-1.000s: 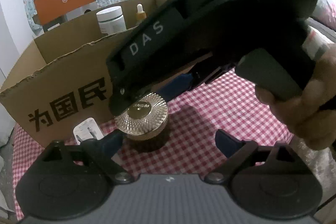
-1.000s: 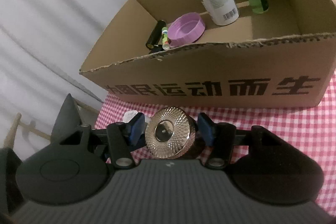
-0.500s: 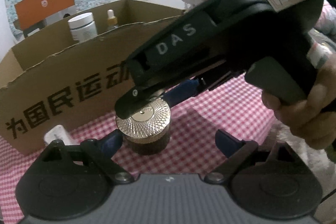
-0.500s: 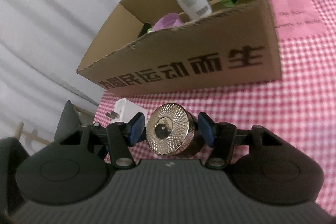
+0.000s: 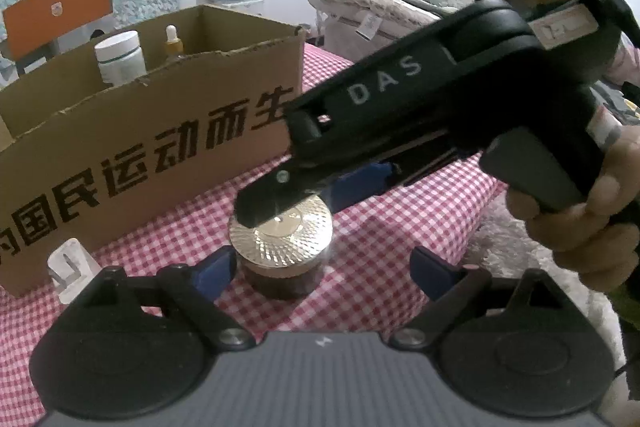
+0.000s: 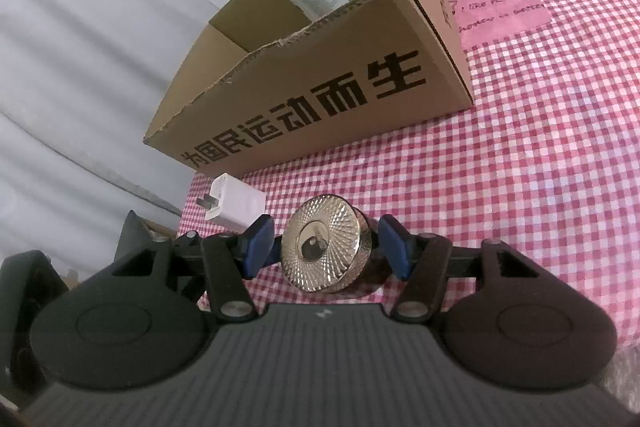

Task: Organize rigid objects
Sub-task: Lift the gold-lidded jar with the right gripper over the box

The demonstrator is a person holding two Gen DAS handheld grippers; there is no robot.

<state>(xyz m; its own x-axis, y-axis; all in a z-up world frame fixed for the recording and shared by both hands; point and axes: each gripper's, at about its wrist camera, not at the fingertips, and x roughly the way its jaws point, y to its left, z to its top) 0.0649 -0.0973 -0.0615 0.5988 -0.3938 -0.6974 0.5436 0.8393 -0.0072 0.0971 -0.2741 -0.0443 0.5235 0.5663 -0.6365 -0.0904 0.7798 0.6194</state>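
From the left wrist, the left gripper [image 5: 320,267] hangs released, fingers wide apart, with the gold-lidded jar [image 5: 281,247] on the checked cloth [image 5: 400,239] just ahead near its left finger, the right gripper [image 5: 312,187] reaching over it. From the right wrist, the right gripper [image 6: 326,247] straddles the jar [image 6: 326,247], pads just beside it but seemingly not clamped: the grasp is in hand, calling next for closing, then lifting over the near wall of the cardboard box [image 6: 320,95] ahead. A white charger [image 6: 232,203] lies just beyond its left finger.

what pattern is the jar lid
Gold lid with radiating ridges; clearest in the right wrist view.
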